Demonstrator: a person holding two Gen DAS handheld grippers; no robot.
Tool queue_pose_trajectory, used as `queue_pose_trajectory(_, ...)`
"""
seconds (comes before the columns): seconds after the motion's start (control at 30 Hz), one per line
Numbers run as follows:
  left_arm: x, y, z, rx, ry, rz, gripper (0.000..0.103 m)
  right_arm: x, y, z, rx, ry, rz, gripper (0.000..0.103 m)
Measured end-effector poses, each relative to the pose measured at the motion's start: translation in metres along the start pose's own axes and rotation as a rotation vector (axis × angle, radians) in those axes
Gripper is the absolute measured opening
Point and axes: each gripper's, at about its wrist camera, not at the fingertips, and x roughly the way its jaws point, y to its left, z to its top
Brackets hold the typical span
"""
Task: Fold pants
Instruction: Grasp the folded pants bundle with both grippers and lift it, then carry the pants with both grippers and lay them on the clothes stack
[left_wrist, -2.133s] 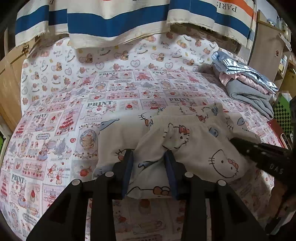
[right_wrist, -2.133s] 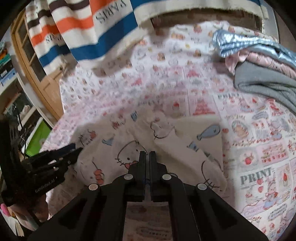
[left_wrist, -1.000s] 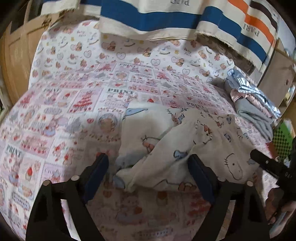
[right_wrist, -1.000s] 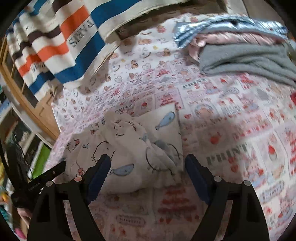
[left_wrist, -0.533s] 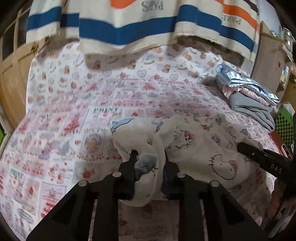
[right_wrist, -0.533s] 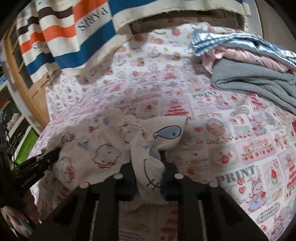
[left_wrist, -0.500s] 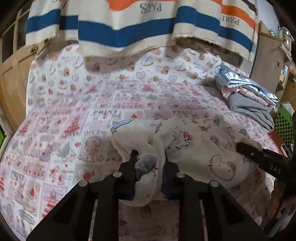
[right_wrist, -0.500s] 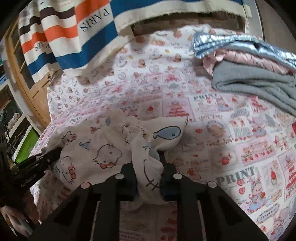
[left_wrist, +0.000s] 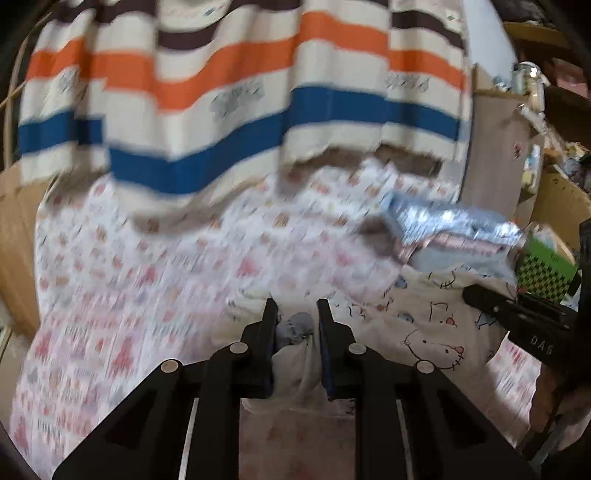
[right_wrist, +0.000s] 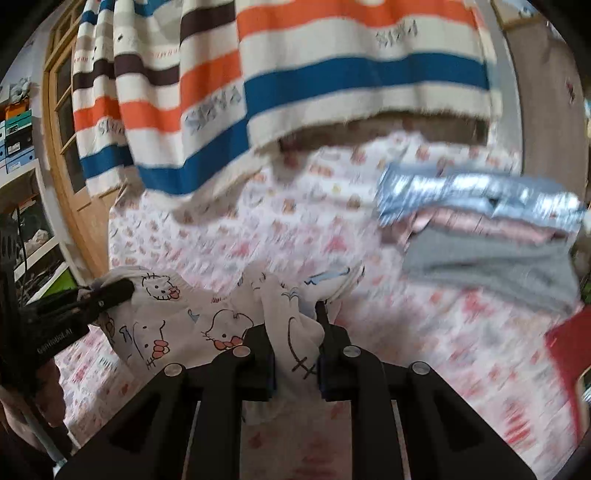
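The white Hello Kitty print pants (left_wrist: 428, 325) hang bunched between both grippers, lifted above the patterned bed sheet (left_wrist: 129, 295). My left gripper (left_wrist: 295, 317) is shut on a gathered wad of the pants' cloth. My right gripper (right_wrist: 291, 314) is shut on another wad of the pants (right_wrist: 177, 317). The right gripper also shows at the right of the left wrist view (left_wrist: 517, 314), and the left gripper at the left of the right wrist view (right_wrist: 92, 295). Both views are motion-blurred.
A stack of folded clothes, silver-blue, pink and grey (right_wrist: 487, 229), lies at the back right of the bed. A striped PARIS towel (left_wrist: 221, 92) hangs over the headboard. A wooden door (right_wrist: 66, 147) and shelves stand left; a red item (right_wrist: 569, 354) lies at the right edge.
Both grippers have lifted the pants off the sheet and tilted upward, so more of the hanging towel shows. Earlier they opened, then shut on the pants' cloth.
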Motion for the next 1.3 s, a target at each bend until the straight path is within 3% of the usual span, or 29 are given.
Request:
queue_pose_trajectory(0.3, 0.061, -0.091, 0.107, 0.108, -0.180, -0.098, 0.017, -0.017, -0.087, 0.099, 0.002, -0.200, -0.215, 0.017)
queue_pose_trajectory(0.47, 0.126, -0.133, 0.156, 0.065, -0.209, -0.171, 0.016, -0.005, -0.142, 0.149, -0.013, -0.230, -0.368, 0.017)
queue_pose_trajectory(0.6, 0.168, -0.159, 0.163, 0.074, -0.233, -0.202, 0.016, 0.014, -0.180, 0.164, 0.013, -0.208, -0.425, 0.017)
queue_pose_trajectory(0.83, 0.230, -0.178, 0.132, 0.108, -0.079, -0.201, 0.017, 0.058, -0.226, 0.136, 0.104, -0.085, -0.463, 0.017)
queue_pose_trajectory(0.93, 0.241, -0.178, 0.119, 0.145, -0.030, -0.188, 0.025, 0.073, -0.234, 0.124, 0.106, -0.045, -0.504, 0.018)
queue_pose_trajectory(1.03, 0.245, -0.170, 0.114, 0.125, 0.010, -0.192, 0.038, 0.076, -0.241, 0.116, 0.145, -0.027, -0.483, 0.022)
queue_pose_trajectory(1.1, 0.243, -0.163, 0.114, 0.112, 0.008, -0.188, 0.055, 0.076, -0.242, 0.114, 0.145, -0.032, -0.497, 0.033)
queue_pose_trajectory(1.13, 0.239, -0.161, 0.115, 0.113, -0.003, -0.180, 0.057, 0.074, -0.241, 0.113, 0.144, -0.042, -0.522, 0.040)
queue_pose_trajectory(1.2, 0.227, -0.156, 0.118, 0.122, -0.030, -0.164, 0.069, 0.061, -0.236, 0.112, 0.142, -0.115, -0.584, 0.078)
queue_pose_trajectory(1.23, 0.222, -0.153, 0.120, 0.123, -0.041, -0.156, 0.070, 0.051, -0.231, 0.112, 0.134, -0.174, -0.599, 0.079)
queue_pose_trajectory(1.3, 0.208, -0.147, 0.123, 0.125, -0.073, -0.154, 0.073, 0.039, -0.223, 0.115, 0.126, -0.203, -0.551, 0.079)
